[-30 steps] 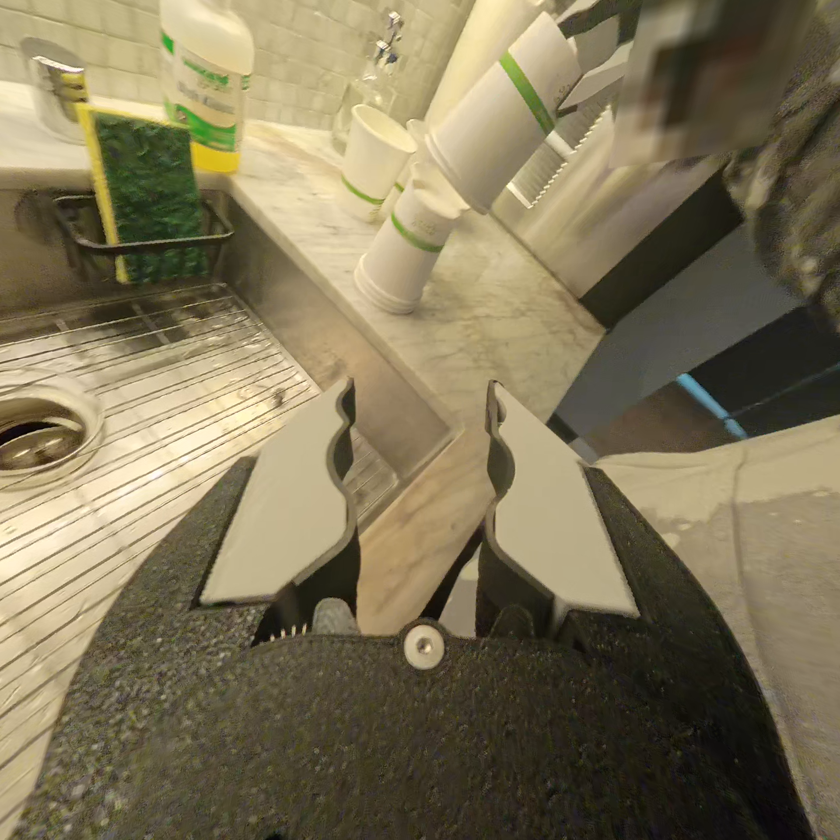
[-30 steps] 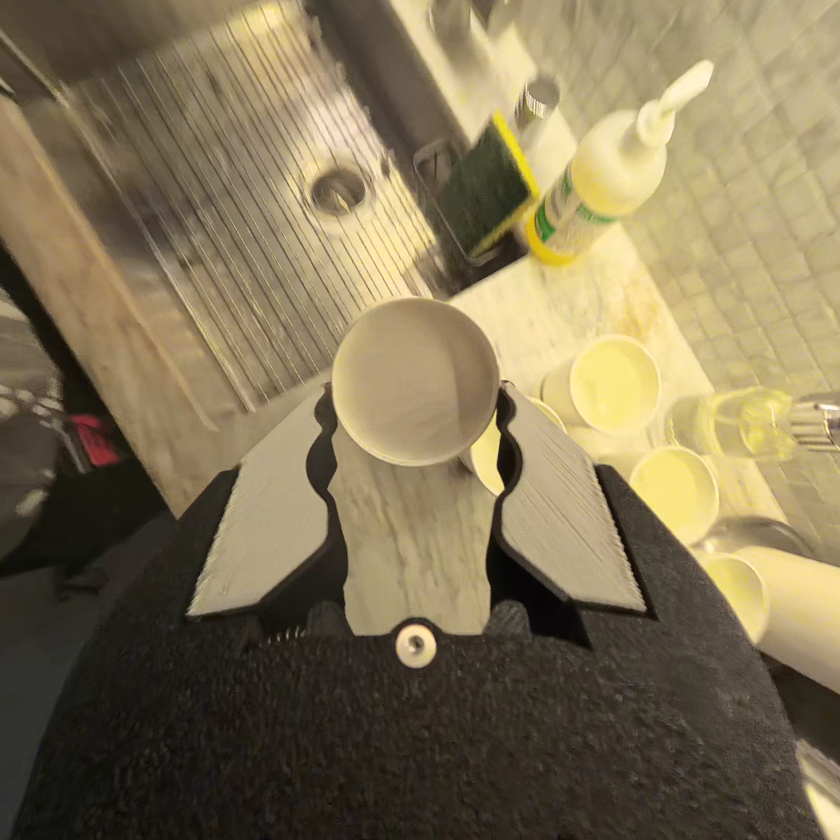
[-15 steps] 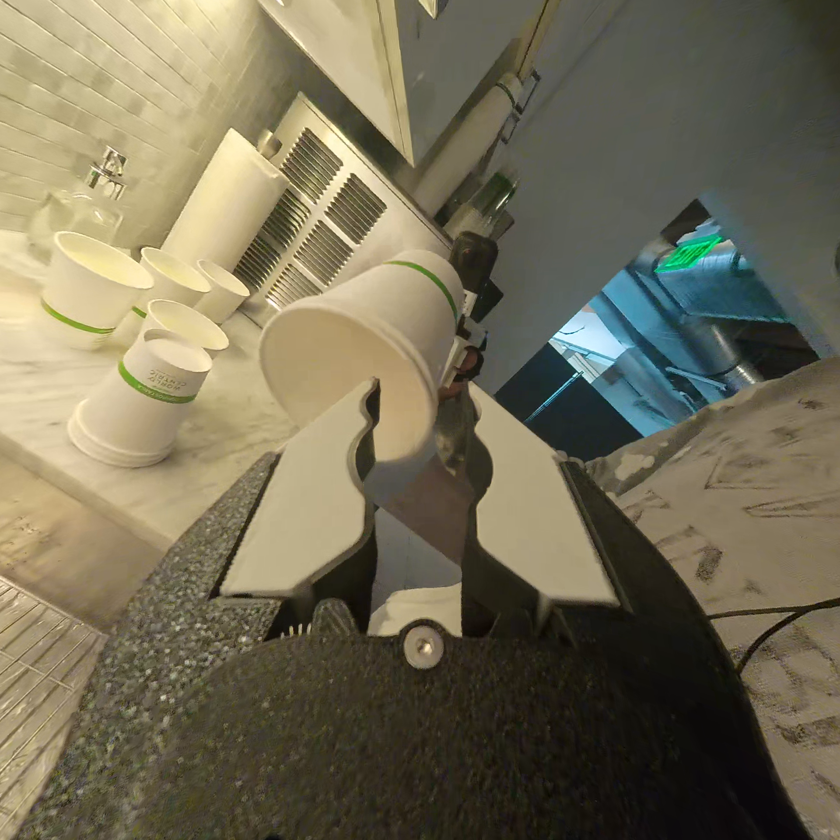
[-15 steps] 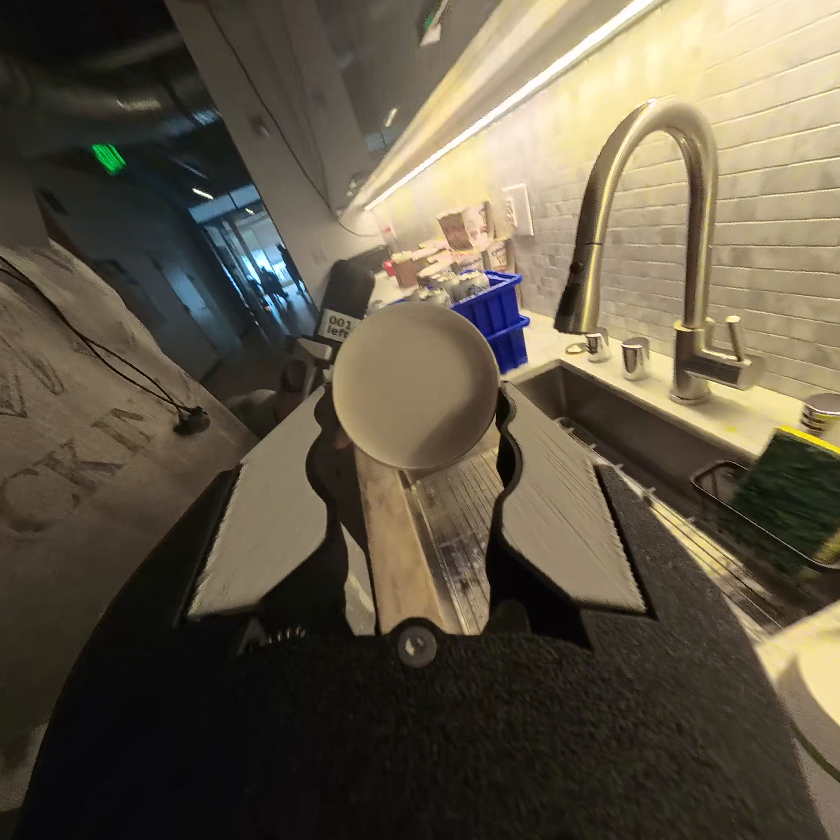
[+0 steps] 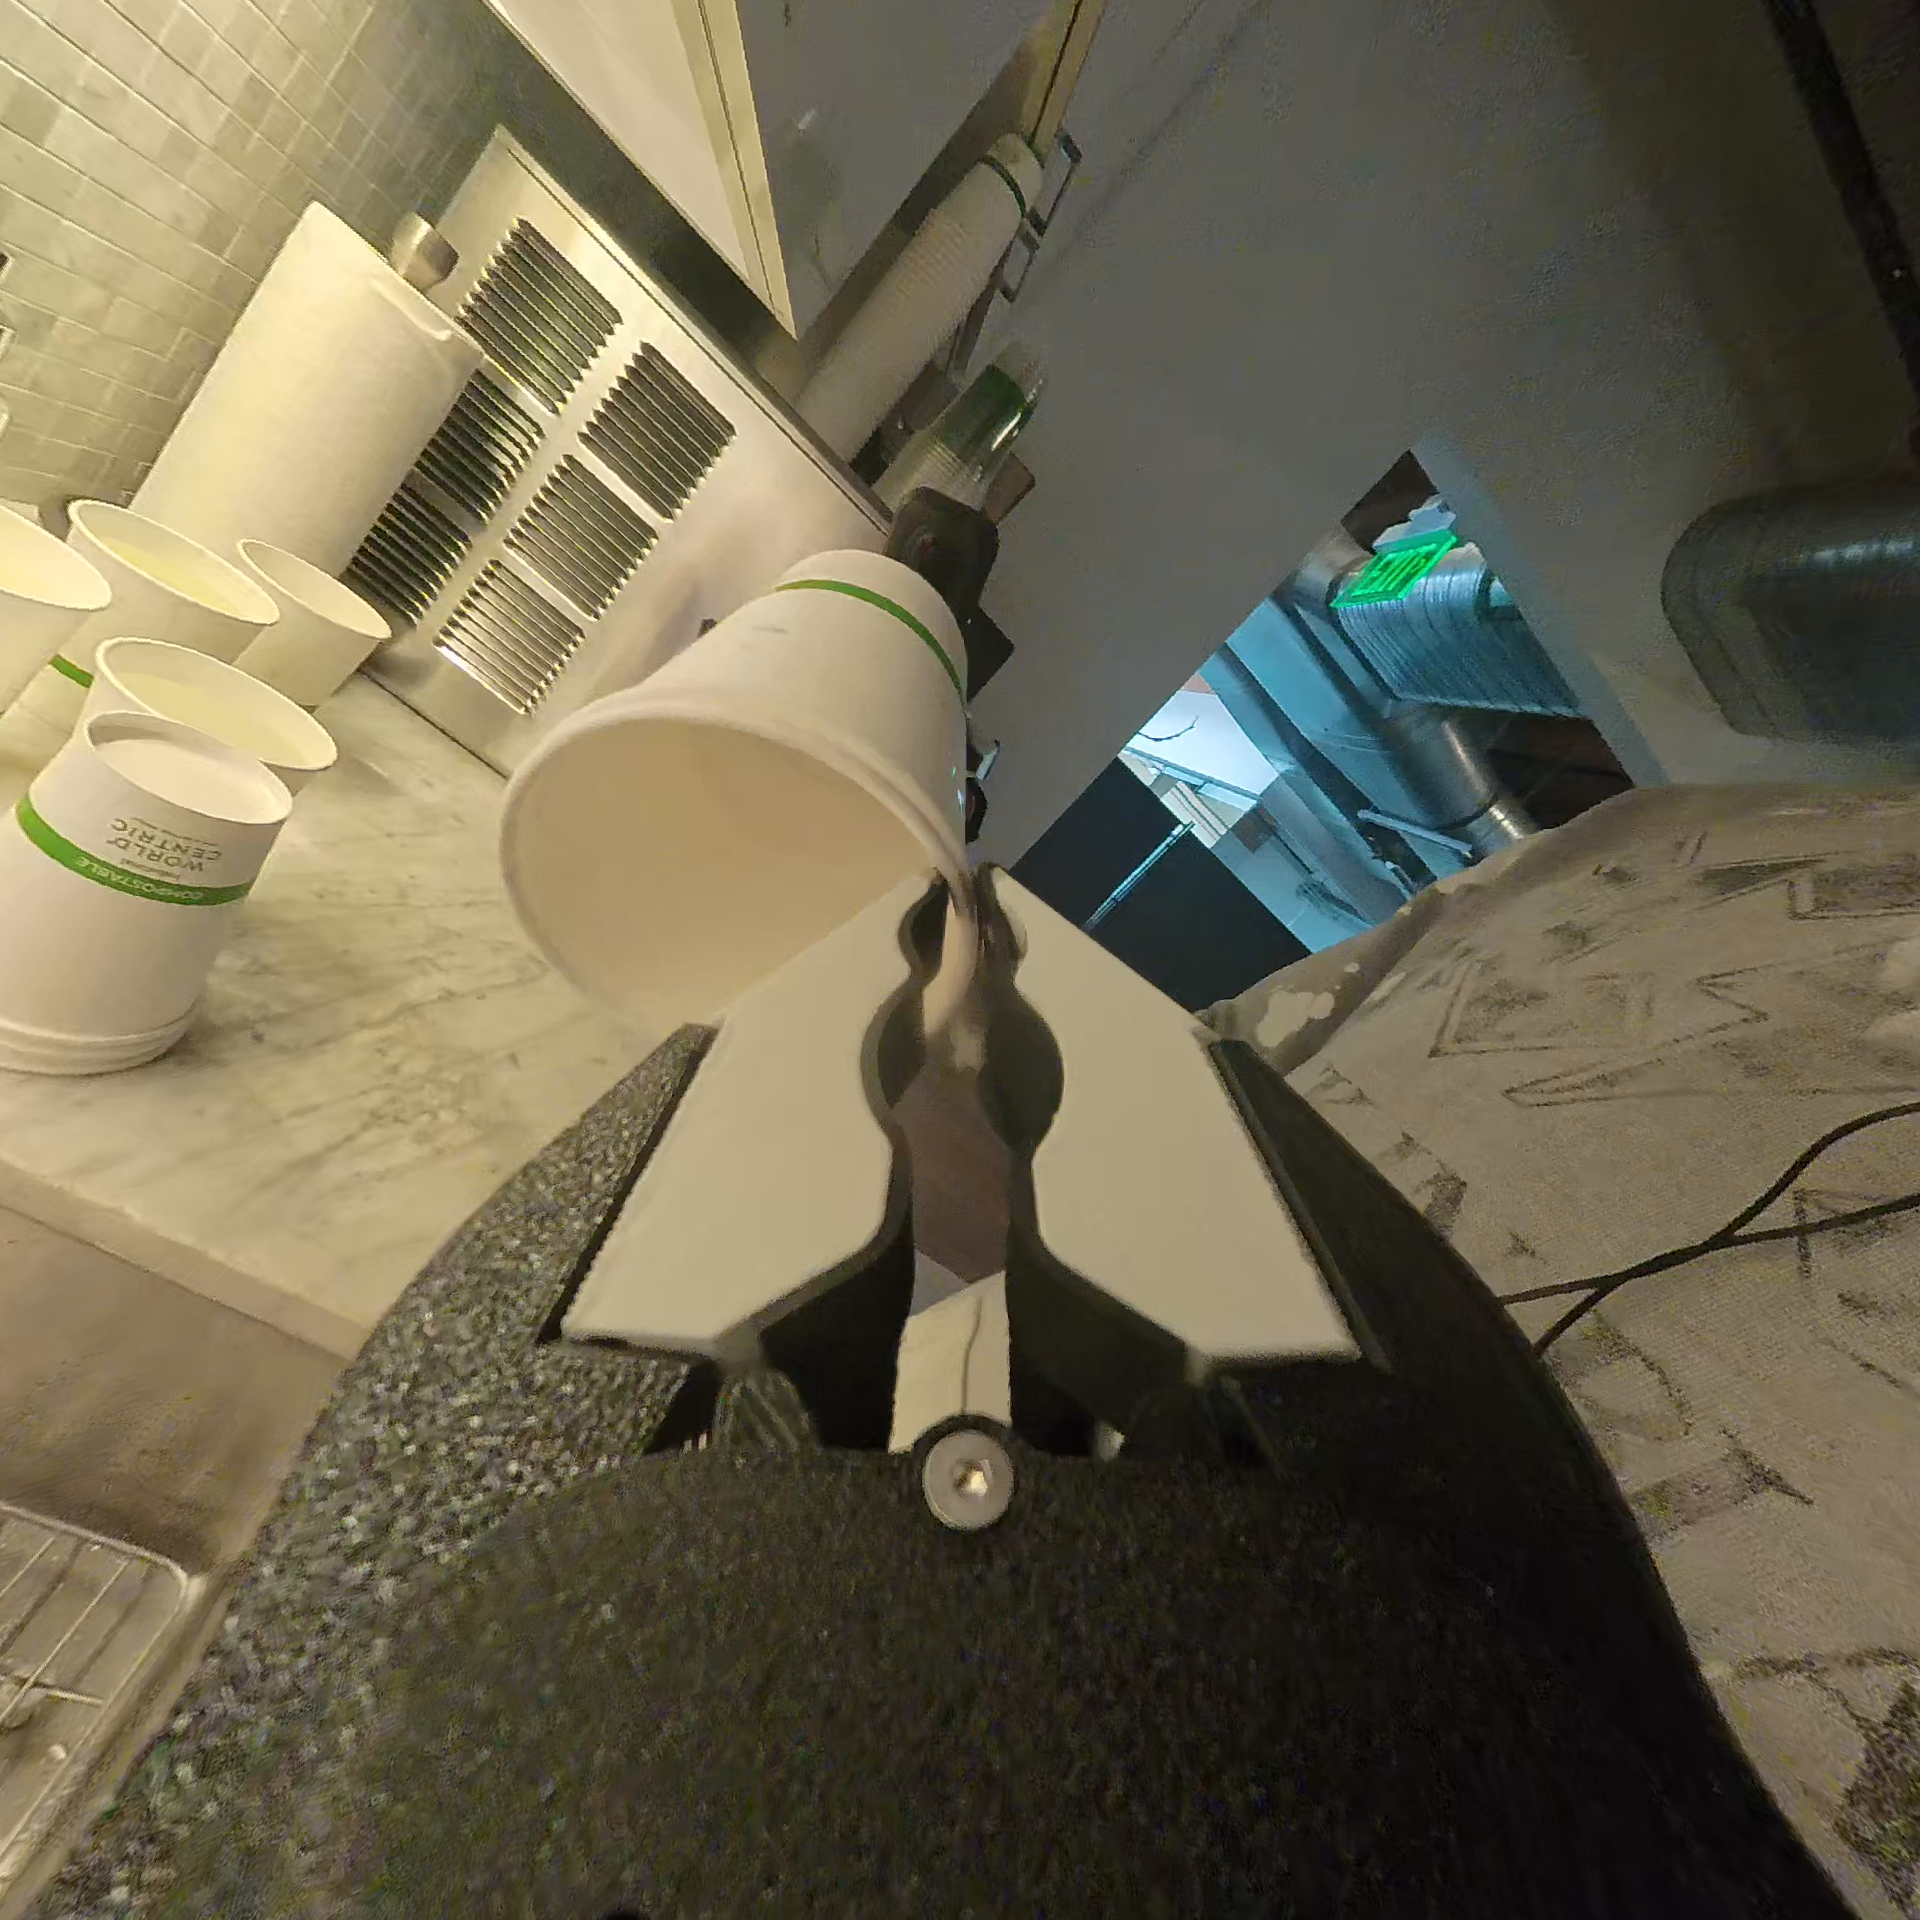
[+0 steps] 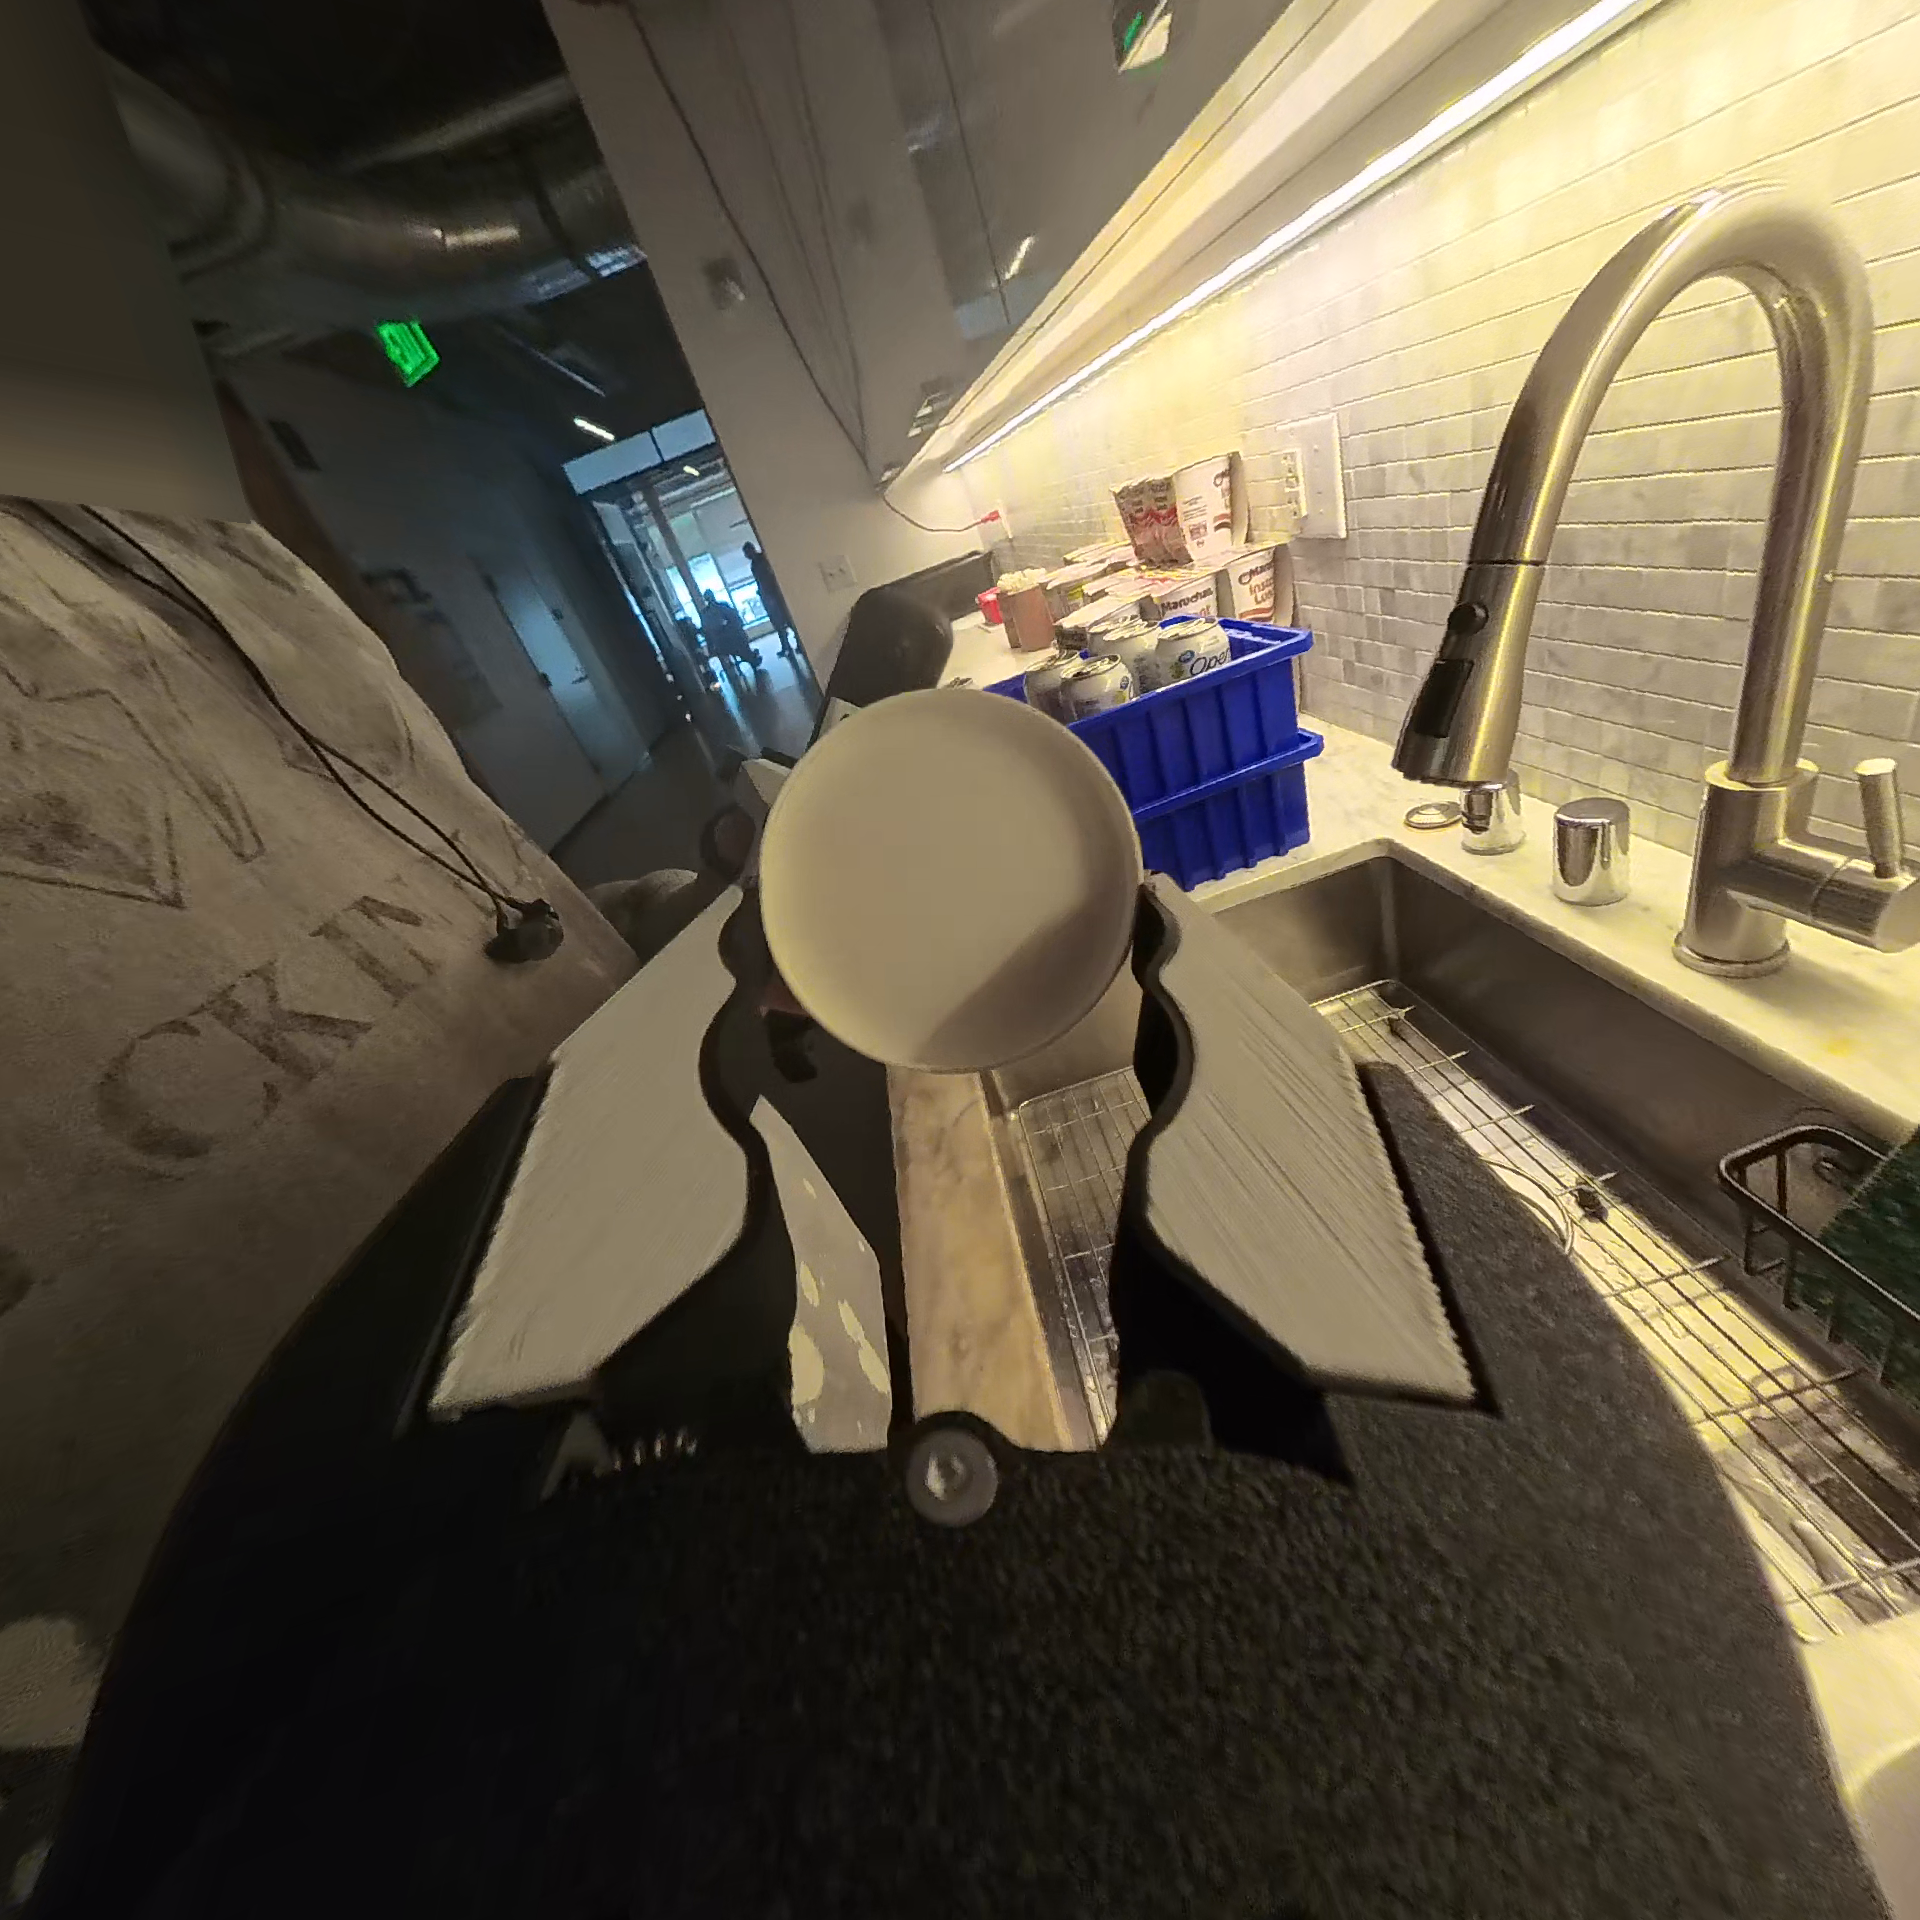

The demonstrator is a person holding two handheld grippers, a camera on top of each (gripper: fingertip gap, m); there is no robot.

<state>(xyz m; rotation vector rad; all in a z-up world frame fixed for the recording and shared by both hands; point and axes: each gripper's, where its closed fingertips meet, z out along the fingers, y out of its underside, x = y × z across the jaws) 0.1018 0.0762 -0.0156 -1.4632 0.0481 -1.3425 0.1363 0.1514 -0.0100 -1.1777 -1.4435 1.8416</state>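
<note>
- Left hand-held gripper (image 5: 961, 914): lower centre of the left wrist view; its jaws are pinched nearly together on the rim wall of a white paper cup (image 5: 748, 790); one finger seems to sit inside the mouth and the other outside, though the pinch point is too tight to be sure.
- The paper cup lies just up and left of those fingertips, touching them at its lower right rim; its long axis runs from the mouth at centre left, which faces the camera, up and right to the green-banded base; it is lifted off the desk (image 5: 343, 997), tilted and not upright.
- Right hand-held gripper (image 6: 940, 935): centre of the right wrist view; its jaws stand apart at cup width and clasp the base end of the same cup, whose round white bottom (image 6: 945, 883) faces this camera; so the cup's axis runs straight away from this gripper and both grippers grip it, one at each end.
- Farther off in the left wrist view: an upturned stack of cups (image 5: 114, 914) at middle left on the desk; open cups (image 5: 166, 592) beyond it; a tall white roll (image 5: 301, 374) at upper left.
- Farther off in the right wrist view: the steel sink (image 6: 1507, 987) at right; the arched faucet (image 6: 1714, 520) at upper right; a blue bin (image 6: 1195, 748) of cans behind the cup.
</note>
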